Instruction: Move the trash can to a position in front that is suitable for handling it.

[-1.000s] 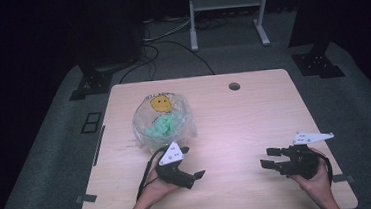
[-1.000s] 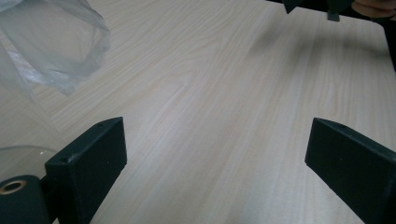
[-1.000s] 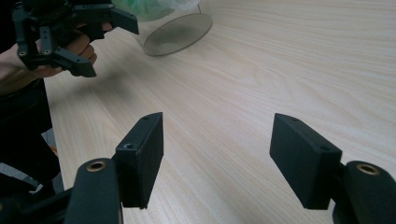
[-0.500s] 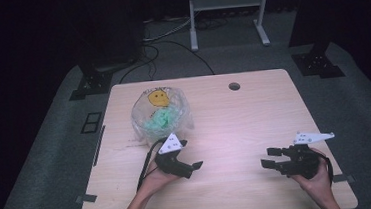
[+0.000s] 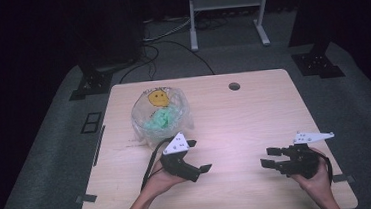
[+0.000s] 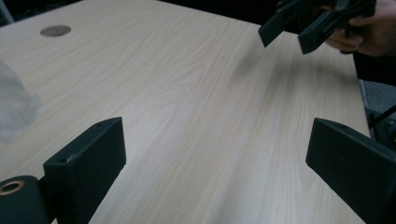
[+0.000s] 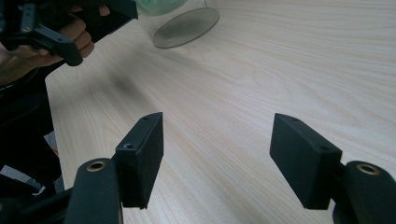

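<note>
The clear plastic bag (image 5: 161,117) with green contents and a yellow smiley face sits at the table's (image 5: 254,114) left-rear. The left gripper (image 5: 199,162), jaws wide and empty, is just in front of it, clearly nearer. The right gripper (image 5: 269,158), also wide and empty, lies well apart to the right.

A light wooden table (image 5: 254,114) stood on grey carpet (image 5: 368,95) in a dim room whose far side was lost in darkness. A round grommet (image 5: 233,86) sat near its far edge. Behind it stood a white metal frame (image 5: 226,6), dark stands (image 5: 315,59) and loose cables (image 5: 168,40).
</note>
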A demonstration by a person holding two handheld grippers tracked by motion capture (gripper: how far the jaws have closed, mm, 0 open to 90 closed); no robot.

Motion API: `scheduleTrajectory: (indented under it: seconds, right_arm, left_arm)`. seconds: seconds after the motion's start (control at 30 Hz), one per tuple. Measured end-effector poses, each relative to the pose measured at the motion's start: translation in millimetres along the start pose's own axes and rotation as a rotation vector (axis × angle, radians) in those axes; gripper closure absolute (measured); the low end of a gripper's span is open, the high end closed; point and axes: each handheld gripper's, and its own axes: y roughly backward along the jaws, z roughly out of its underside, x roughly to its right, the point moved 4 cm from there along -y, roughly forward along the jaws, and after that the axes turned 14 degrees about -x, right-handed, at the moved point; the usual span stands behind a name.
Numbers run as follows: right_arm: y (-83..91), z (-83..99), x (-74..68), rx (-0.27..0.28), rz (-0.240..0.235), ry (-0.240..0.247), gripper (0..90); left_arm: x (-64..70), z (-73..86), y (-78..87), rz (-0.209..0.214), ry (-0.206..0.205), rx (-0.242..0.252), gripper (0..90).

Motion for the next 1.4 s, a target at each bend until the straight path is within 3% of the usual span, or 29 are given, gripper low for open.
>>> scheduleTrajectory:
  seconds: [0.33, 0.6, 0.93, 1.4]
  right_arm:
    - [3.2, 0.1, 1.1, 0.010, 0.002, -0.002, 34.3]
    - [3.1, 0.2, 1.6, 0.011, 0.002, -0.001, 34.3]
    - [3.5, 0.1, 1.2, 0.011, 0.003, -0.001, 34.3]
    - [2.8, -0.2, 0.2, 0.010, 0.004, -0.002, 34.2]
  left_arm:
    - [-0.2, -33.5, 21.4, -0.018, -0.041, 0.025, 3.7]
    - [-12.3, -48.0, 35.3, -0.045, -0.028, 0.036, 3.7]
    - [-42.9, -60.3, 63.2, -0.115, 0.010, 0.047, 3.8]
    - [-83.6, -56.0, 98.5, -0.212, 0.104, 0.059, 4.1]
